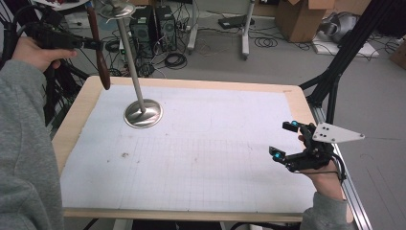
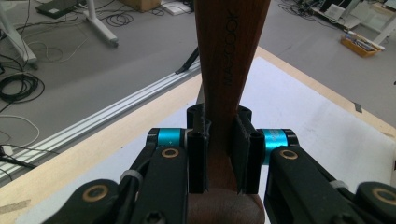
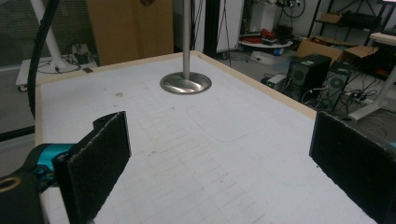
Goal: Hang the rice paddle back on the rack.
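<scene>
Up at the far left corner, the left gripper (image 1: 91, 44) is clamped on a dark wooden utensil (image 1: 98, 48), holding it in the air beside the tall metal stand (image 1: 139, 81). In the left gripper view the jaws pinch the narrow neck of the handle, with lettering running up the wood. Whether it's a spoon or a spatula, I can't tell. It looks stiff and light, smooth-finished, so probably a bit slippery; that waisted neck seems the sensible place to grip, since the wood widens on either side. Over at the near right edge, the right gripper (image 1: 286, 141) hovers with jaws spread wide and nothing between them, pointing across toward the stand's round base. The surface (image 1: 201, 158) is a pale board covered by a white gridded mat, faintly smudged. Beyond it there's grey floor, loose cables, computer towers (image 1: 153, 24) and cardboard boxes (image 1: 299, 17)
</scene>
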Motion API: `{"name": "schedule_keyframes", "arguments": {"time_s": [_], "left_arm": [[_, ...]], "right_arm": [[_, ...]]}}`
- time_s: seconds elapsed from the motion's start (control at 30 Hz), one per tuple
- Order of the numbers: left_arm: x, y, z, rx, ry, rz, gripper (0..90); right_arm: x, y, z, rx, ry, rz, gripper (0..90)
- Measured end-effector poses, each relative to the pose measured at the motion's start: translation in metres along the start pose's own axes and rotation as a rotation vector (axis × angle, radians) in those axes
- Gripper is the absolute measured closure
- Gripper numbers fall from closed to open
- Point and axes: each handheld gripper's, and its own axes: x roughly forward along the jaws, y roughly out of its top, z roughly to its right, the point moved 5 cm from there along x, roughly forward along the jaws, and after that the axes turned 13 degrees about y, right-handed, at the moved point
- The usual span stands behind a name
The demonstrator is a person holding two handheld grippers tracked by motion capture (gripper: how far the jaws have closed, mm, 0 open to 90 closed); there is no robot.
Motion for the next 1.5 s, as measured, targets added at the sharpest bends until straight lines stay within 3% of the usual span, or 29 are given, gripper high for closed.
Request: {"name": "schedule_keyframes", "arguments": {"time_s": [0.37, 0.53, 1.07, 1.33, 1.5], "left_arm": [[0.0038, 0.0003, 0.0042, -0.009, -0.037, -0.005, 77.6], [0.0052, 0.0003, 0.004, -0.006, -0.032, 0.0, 77.5], [0.0053, 0.0004, 0.005, 0.019, 0.036, 0.003, 76.2], [0.0053, -0.0003, 0.003, 0.025, 0.065, 0.006, 65.0], [0.0039, -0.0014, 0.0018, 0.047, 0.07, 0.015, 51.2]], "right_arm": [[0.0003, 0.0001, -0.0002, -0.001, 0.001, 0.001, 4.1], [0.0003, 0.0001, -0.0005, 0.001, 0.003, 0.0, 4.1], [0.0026, -0.0009, -0.0003, 0.004, 0.003, -0.009, 4.0], [0.0055, -0.0008, -0.001, 0.0, 0.01, -0.013, 4.0], [0.0053, -0.0012, -0.0005, 0.002, 0.008, -0.014, 4.0]]}}
